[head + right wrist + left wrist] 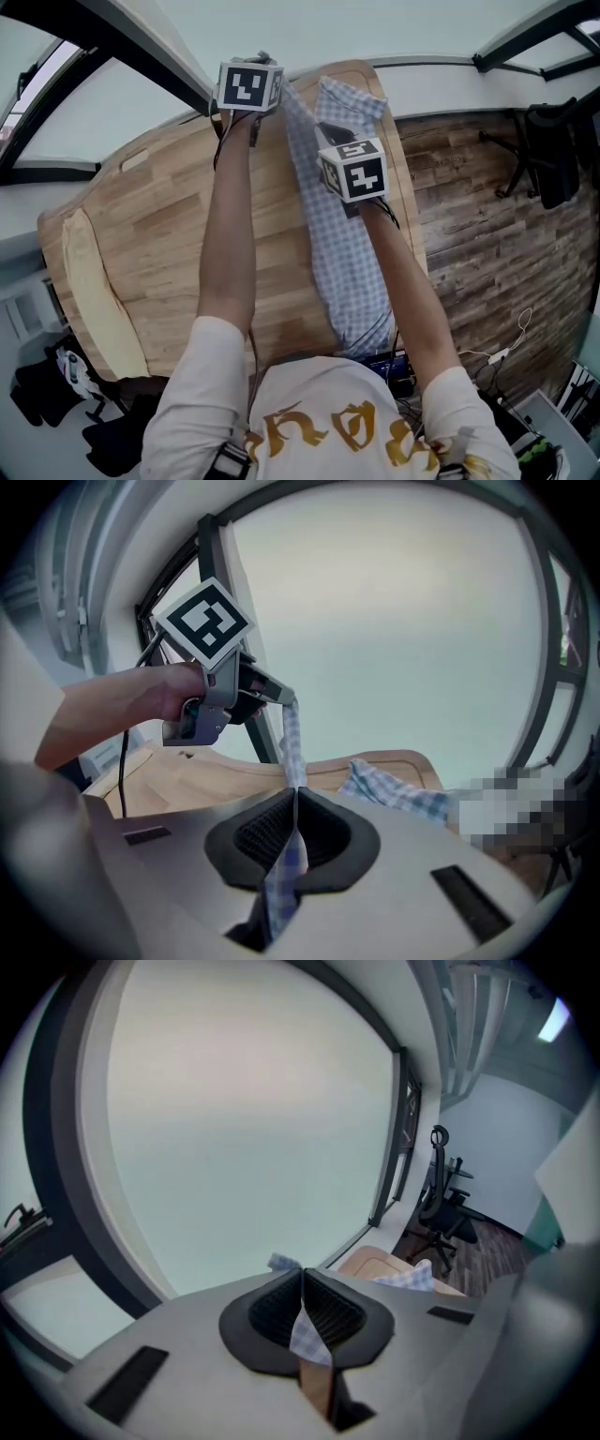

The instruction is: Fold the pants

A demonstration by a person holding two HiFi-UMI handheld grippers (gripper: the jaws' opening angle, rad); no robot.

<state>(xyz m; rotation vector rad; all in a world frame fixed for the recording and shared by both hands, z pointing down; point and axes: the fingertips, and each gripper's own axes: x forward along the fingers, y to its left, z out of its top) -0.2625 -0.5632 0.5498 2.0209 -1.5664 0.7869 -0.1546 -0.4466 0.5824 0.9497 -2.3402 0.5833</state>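
Two grippers are being used on one garment: the checked pants (349, 253), which are lying lengthwise along the right side of the wooden table (159, 234), w/ the near end hanging over the edge by the person's body. The left gripper (303, 1309) is being held shut on a fold of the checked cloth, pinched between its ribbed pads. The right gripper (293, 829) is likewise being held closed on the fabric, a strip of which is being stretched taut from its jaws up to the left gripper's. The far end of the pants is thus being held clear of the tabletop, the rest resting on the wood. By the look of it, the 1st fold is being started, not finished. The next move is prob. calling for both pinched points to be carried together, level w/ each other, over the flat part & laid down w/o bunching. Both bare forearms are being stretched fwd. from the body, the left reaching farther, to the table's far edge, the right nearer & over the pants; both grippers are being pointed fwd. & downward.
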